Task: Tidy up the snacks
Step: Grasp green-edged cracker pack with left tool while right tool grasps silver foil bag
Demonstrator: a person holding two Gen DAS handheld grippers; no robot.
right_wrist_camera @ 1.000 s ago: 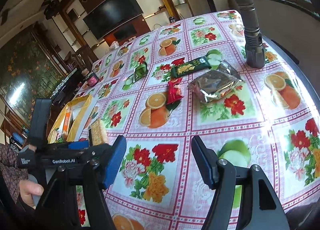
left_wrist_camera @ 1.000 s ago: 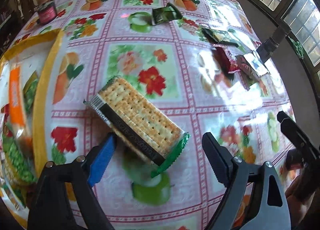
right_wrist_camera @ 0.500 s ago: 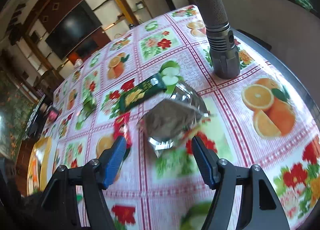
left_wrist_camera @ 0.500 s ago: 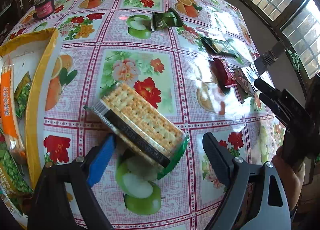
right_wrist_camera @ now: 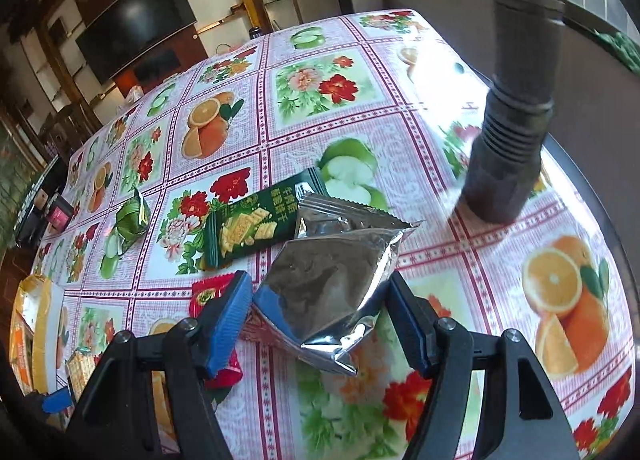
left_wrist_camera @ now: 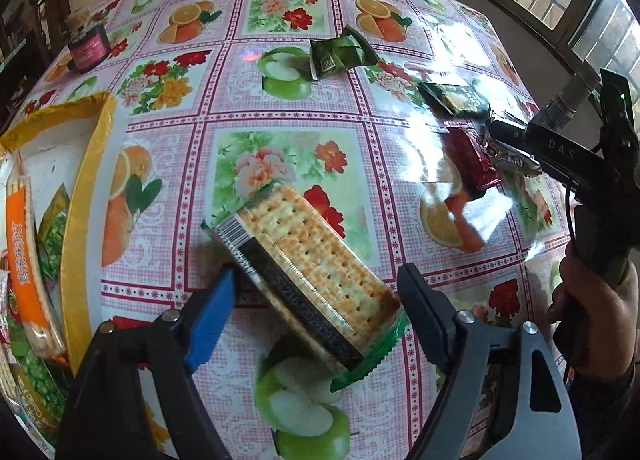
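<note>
My left tool (left_wrist_camera: 316,304) points down at the counter (left_wrist_camera: 280,107), which wears a pink cloth printed with fruit and flowers. A clear pack of crackers (left_wrist_camera: 308,268) lies slantwise between its two fingers, its near green end just beside the right finger (left_wrist_camera: 424,312). The fingers have just been drawing closer, yet gaps show on both sides, so they are spread and not pinching the pack. To the left, a yellow-rimmed tray (left_wrist_camera: 88,195) holds an orange packet (left_wrist_camera: 26,260) and green ones.

My right tool (right_wrist_camera: 320,324) hangs over a silver foil pouch (right_wrist_camera: 332,284), which lies between its spread fingers; the pouch's right edge is at the right finger, but I cannot tell whether they touch. A red packet (right_wrist_camera: 208,292) lies partly under the blue left finger (right_wrist_camera: 230,320). Just beyond the pouch, a long dark green biscuit packet (right_wrist_camera: 256,223) lies flat, with a small green wrapped sweet (right_wrist_camera: 132,215) farther left. A dark torch (right_wrist_camera: 516,107) stands upright to the right.
</note>
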